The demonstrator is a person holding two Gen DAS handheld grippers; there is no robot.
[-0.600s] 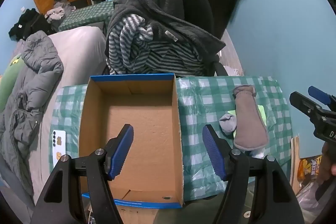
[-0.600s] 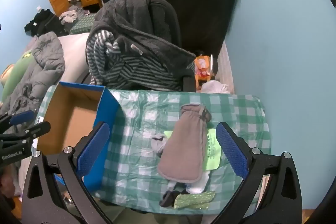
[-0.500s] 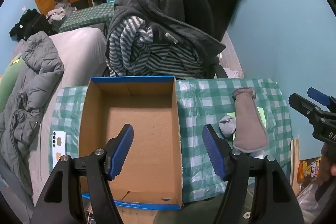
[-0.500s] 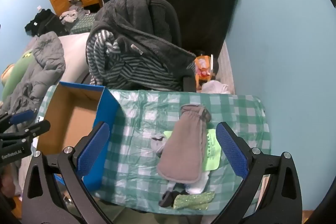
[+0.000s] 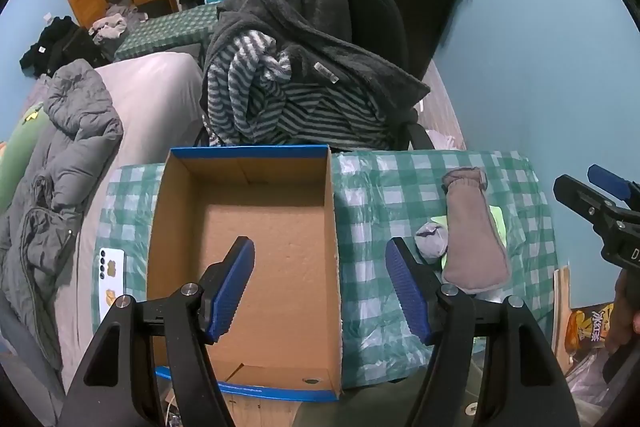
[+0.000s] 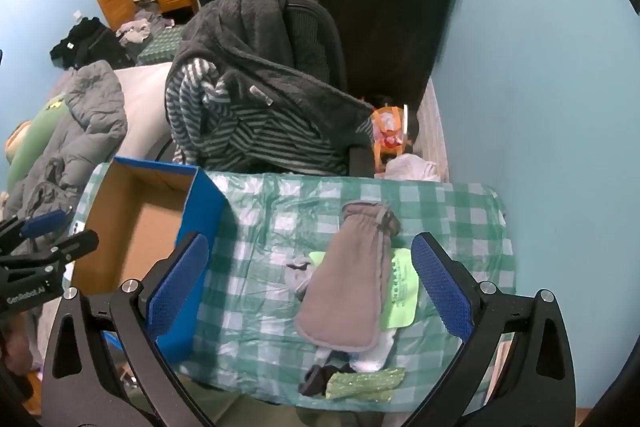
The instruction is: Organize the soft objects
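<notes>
An empty cardboard box [image 5: 248, 187] with blue rims stands on the green checked tablecloth [image 5: 380, 195]. My left gripper [image 5: 320, 279] hangs open above the box's right wall, nothing between its blue pads. Right of the box lies a pile of soft things: a taupe fleece pouch [image 6: 352, 279] on top of a lime-green cloth [image 6: 402, 291], a grey sock [image 6: 298, 273], a white item [image 6: 376, 351], a dark sock [image 6: 320, 379] and a glittery green piece [image 6: 364, 385]. My right gripper [image 6: 312, 287] is wide open above the pouch, not touching it. The pouch [image 5: 472, 231] also shows in the left wrist view.
A chair heaped with a striped garment and dark fleece [image 5: 296, 87] stands behind the table. A bed with a grey jacket [image 5: 72, 147] lies to the left, and a phone [image 5: 112, 279] rests beside the box. The blue wall [image 6: 540, 87] is close on the right.
Both grippers have barely shifted; the scene sits slightly lower in the left wrist view. Jaws stay wide, nothing taken hold of.
</notes>
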